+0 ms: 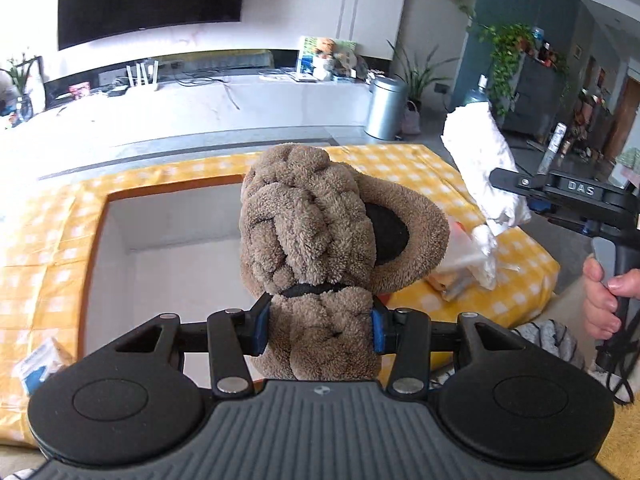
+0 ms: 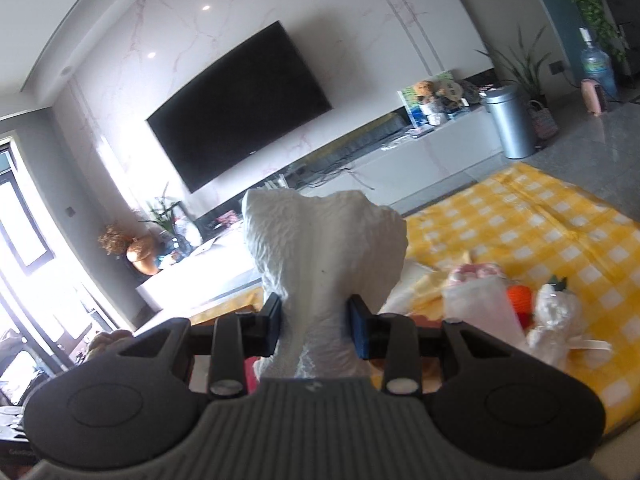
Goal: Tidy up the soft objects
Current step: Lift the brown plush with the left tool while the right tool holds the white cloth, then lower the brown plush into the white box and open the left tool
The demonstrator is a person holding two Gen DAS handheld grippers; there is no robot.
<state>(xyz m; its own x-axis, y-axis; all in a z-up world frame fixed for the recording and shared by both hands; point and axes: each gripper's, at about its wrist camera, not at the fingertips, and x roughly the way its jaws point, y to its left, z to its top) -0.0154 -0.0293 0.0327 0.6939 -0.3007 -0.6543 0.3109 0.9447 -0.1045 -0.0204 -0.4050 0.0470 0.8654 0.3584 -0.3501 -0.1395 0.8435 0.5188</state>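
fuzzy brown slipper (image 1: 308, 236) is clenched between the blue pads of the left gripper (image 1: 320, 326), its braided upper rising toward twelve o'clock and its dark opening turned to three o'clock. beyond it, at about eleven o'clock, a white box (image 1: 120, 248) with an orange rim is seen on the yellow checked cloth (image 1: 400, 164); nothing can be made out inside it. at two o'clock the right gripper (image 1: 505, 181) is held by a hand (image 1: 606, 300). in the right wrist view, a white crumpled soft thing (image 2: 324, 252) is pinched between that gripper's pads (image 2: 273, 320). farther off at three o'clock, an orange knitted toy (image 2: 520, 300) and a small white plush (image 2: 554, 316) lie on the cloth.
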